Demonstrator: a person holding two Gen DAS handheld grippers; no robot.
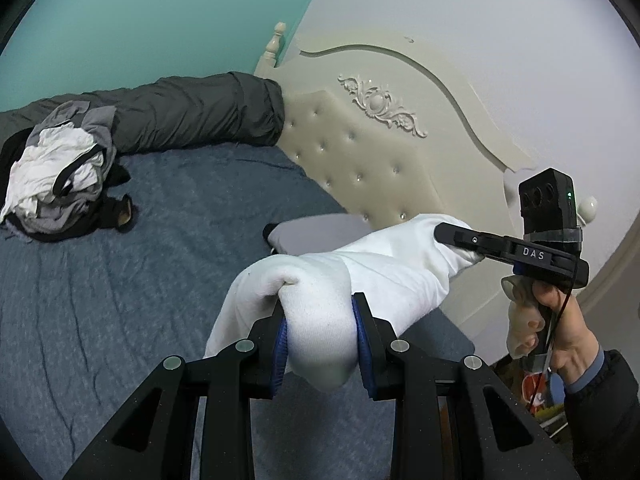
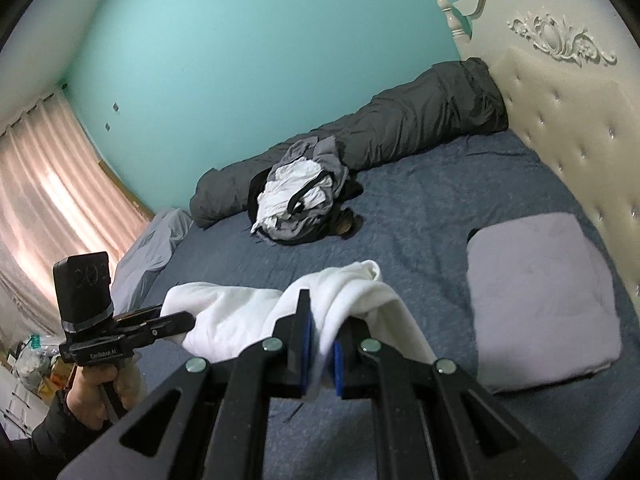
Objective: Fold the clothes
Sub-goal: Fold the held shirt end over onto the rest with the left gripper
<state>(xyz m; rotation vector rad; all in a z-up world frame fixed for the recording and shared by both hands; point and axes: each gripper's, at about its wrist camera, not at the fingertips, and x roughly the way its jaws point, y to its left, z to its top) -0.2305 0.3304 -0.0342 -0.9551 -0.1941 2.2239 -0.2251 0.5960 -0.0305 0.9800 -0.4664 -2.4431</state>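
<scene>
We hold the white garment [image 1: 384, 276] above the bed [image 1: 140, 280]: left gripper [image 1: 320, 334] clamps a thick bunch, right gripper [image 2: 320, 354] pinches a thin fold.

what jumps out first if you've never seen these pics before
A white garment hangs stretched in the air between the left gripper and the right gripper, both clamped on it above the blue bed. Further back on the bed lies a messy pile of grey, white and black clothes, in front of a rolled dark grey duvet. A folded grey garment lies near the cream tufted headboard.
</scene>
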